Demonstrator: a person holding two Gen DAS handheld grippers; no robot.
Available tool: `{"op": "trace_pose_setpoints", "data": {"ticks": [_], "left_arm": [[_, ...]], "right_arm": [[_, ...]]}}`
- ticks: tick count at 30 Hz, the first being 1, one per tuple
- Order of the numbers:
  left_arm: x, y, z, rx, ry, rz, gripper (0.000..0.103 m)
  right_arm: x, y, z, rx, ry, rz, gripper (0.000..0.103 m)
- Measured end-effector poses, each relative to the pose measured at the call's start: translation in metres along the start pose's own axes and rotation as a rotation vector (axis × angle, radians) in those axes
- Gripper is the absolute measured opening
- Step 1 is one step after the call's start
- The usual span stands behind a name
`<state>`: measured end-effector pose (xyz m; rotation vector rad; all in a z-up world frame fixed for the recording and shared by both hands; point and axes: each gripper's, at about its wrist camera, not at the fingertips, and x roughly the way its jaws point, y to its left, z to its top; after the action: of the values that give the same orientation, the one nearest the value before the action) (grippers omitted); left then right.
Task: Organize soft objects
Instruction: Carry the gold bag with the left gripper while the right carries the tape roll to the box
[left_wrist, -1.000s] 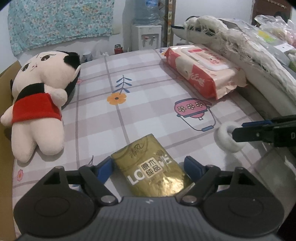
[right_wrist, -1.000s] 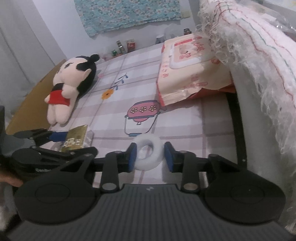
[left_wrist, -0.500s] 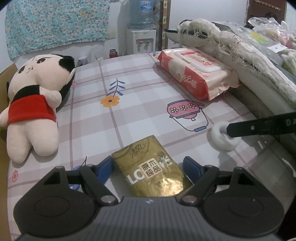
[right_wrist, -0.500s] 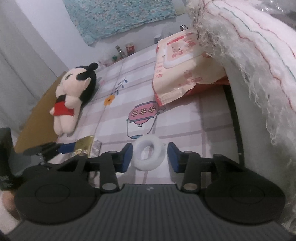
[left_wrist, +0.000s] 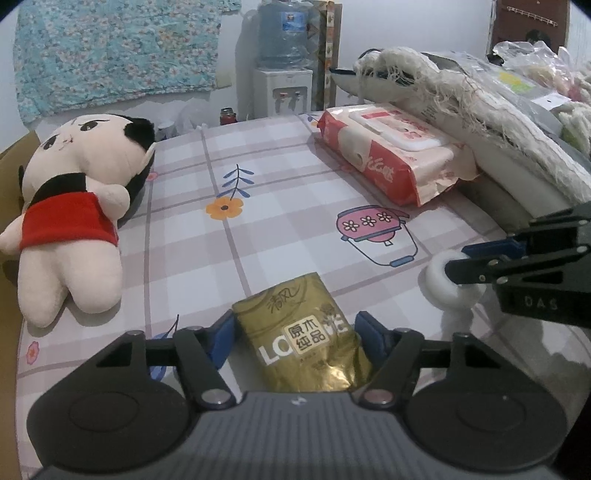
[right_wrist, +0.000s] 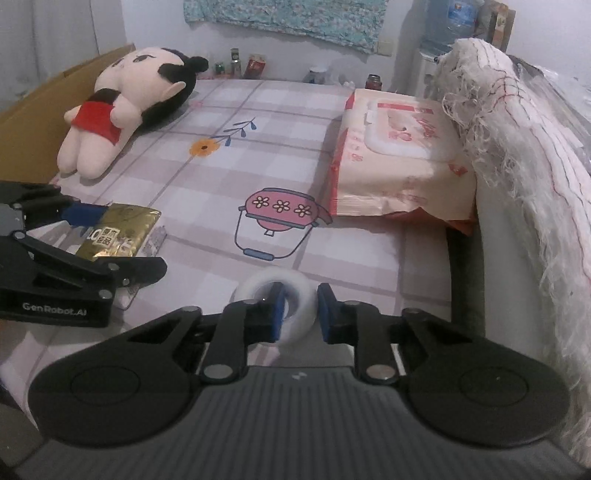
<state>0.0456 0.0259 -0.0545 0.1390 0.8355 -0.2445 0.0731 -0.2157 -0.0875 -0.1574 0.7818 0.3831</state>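
— Tissues first: where does the gold tissue pack (left_wrist: 301, 334) lie?

— Near edge of the checked sheet (left_wrist: 273, 206), between the spread fingers of the left claw (left_wrist: 295, 338), its long axis running away from the claw toward the far side. Neither pad seems to press it yet.

— And the right claw (right_wrist: 298, 314)?

— It pinches the near wall of the white ring (right_wrist: 288, 306), one finger through the hole, one outside.

— Other soft things?

— Doll (left_wrist: 70, 206) far left, wipes pack (left_wrist: 388, 155) far right, both well apart from the claws. My guess: the left claw only needs to squeeze.
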Motion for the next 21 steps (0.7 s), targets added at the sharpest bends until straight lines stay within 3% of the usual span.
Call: {"op": "trace_pose_setpoints", "data": {"ticks": [4, 11, 17, 21], "left_arm": [[-0.011, 0.002, 0.002, -0.011, -0.023, -0.003, 0.066], [-0.076, 0.009, 0.013, 0.002, -0.163, 0.017, 0.066], [-0.166, 0.039, 0.014, -0.034, -0.288, 0.074, 0.066], [-0.225, 0.088, 0.01, -0.106, -0.317, 0.154, 0.066]], "right_arm": [[-0.013, 0.006, -0.006, -0.008, -0.083, -0.076, 0.013], [-0.069, 0.004, 0.007, 0.029, -0.219, -0.088, 0.013], [-0.137, 0.026, 0.033, 0.054, -0.384, 0.059, 0.013], [-0.162, 0.064, 0.068, 0.015, -0.467, 0.212, 0.014]]}}
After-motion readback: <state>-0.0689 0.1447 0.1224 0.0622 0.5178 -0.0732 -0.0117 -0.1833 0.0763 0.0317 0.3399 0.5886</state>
